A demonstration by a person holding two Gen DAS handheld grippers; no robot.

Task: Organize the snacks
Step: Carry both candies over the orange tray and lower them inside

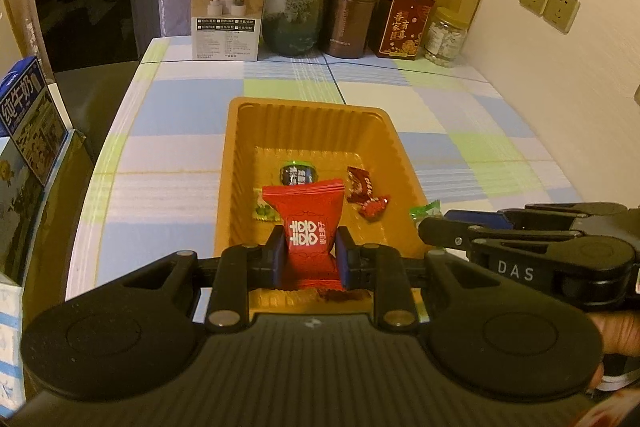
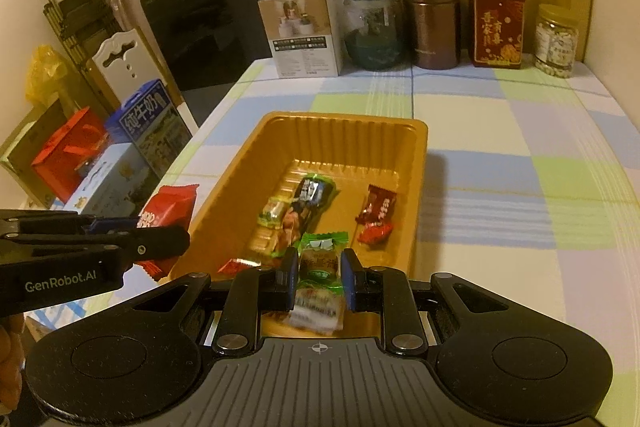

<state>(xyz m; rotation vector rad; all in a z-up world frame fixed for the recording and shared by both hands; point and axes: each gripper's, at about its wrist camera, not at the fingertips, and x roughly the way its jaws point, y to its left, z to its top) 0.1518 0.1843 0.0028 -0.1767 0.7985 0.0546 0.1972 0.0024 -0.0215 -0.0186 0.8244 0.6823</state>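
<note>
Clamped between the left gripper's (image 1: 308, 251) pads was a red candy packet (image 1: 306, 227); a green-wrapped sweet (image 2: 320, 267) was pinched by the right gripper (image 2: 320, 277). Both were held over the near end of an orange tray (image 1: 320, 115) on a checked tablecloth (image 1: 168, 163).

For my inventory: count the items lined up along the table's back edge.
5, left to right: white box, glass jar, brown canister, red packet, clear plastic jar. More could hide behind them.
</note>
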